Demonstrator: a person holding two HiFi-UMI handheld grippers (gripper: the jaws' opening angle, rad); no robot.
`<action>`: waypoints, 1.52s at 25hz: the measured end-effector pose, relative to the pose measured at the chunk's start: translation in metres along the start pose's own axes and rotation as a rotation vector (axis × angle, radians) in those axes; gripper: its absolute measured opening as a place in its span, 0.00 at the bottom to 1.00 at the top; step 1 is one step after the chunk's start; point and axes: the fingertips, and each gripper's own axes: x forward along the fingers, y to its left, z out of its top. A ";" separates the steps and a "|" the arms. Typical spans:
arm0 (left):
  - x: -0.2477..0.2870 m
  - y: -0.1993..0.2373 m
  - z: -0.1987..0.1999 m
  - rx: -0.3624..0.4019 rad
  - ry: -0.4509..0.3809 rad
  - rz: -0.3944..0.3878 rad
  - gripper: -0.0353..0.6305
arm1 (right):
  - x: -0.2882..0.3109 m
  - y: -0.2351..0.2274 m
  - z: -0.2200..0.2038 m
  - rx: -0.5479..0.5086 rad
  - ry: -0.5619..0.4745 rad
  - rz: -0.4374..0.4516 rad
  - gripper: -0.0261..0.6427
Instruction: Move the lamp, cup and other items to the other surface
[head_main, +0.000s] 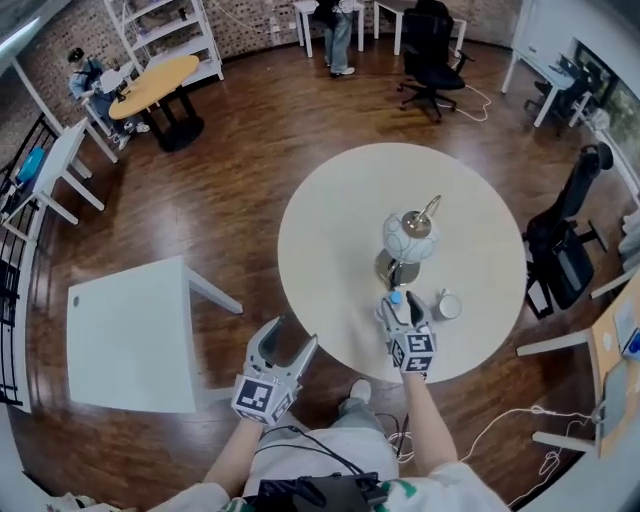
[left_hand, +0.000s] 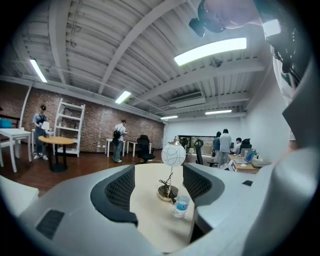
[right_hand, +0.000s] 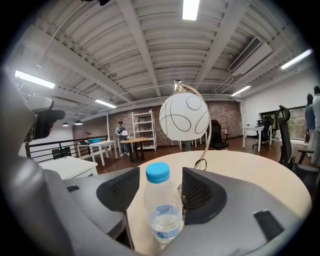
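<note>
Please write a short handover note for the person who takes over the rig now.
The left tool is open and empty, just short of the round table.
The right tool is open, with the bottle between its jaws, not yet squeezed.
The lamp, bottle and cup all stand on the round table.
Done: nothing is on the white table yet.
Left: carry all three over.

grey left tongs (head_main: 293, 335), right tongs (head_main: 398, 304), marker cubes (head_main: 258, 397), black cables (head_main: 285, 432), pale trousers (head_main: 345, 425)
</note>
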 end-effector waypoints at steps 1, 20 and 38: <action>-0.007 0.003 -0.001 -0.007 0.006 0.012 0.51 | 0.004 0.000 0.000 -0.012 0.000 -0.003 0.45; -0.243 0.162 0.003 -0.075 -0.063 0.397 0.50 | -0.023 0.272 0.050 -0.101 -0.036 0.271 0.29; -0.531 0.289 -0.038 -0.082 -0.112 1.032 0.49 | 0.015 0.753 0.045 -0.322 -0.096 1.157 0.29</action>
